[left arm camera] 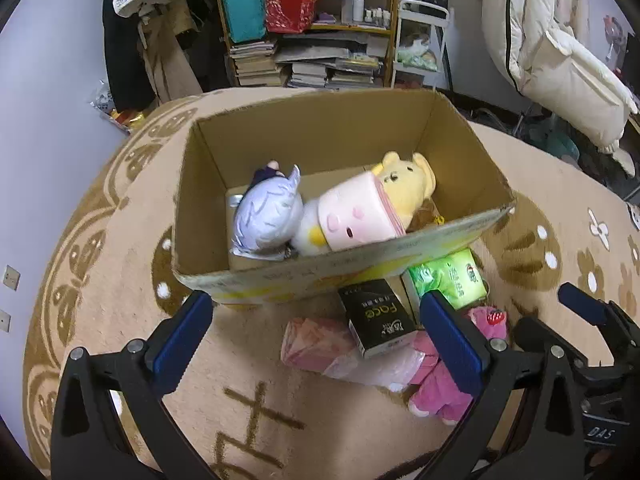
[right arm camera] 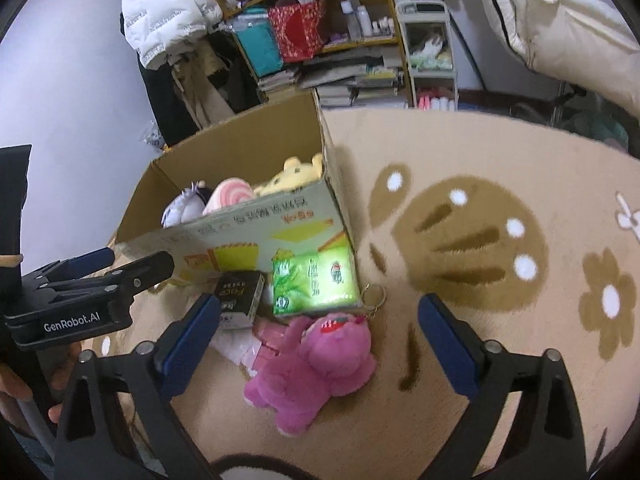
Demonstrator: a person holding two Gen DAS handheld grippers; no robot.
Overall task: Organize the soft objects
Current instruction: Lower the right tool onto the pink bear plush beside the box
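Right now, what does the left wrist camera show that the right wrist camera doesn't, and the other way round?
Only the left wrist view looks down into the cardboard box, showing the pink block-shaped plush lying whole over the yellow bear beside the lavender-haired doll.

Only the right wrist view shows the whole pink bear on the rug, its keyring, and the box's printed front.

Both show the green tissue pack, the black Face pack and the pink packets in front of the box, with the left gripper and right gripper open and empty.
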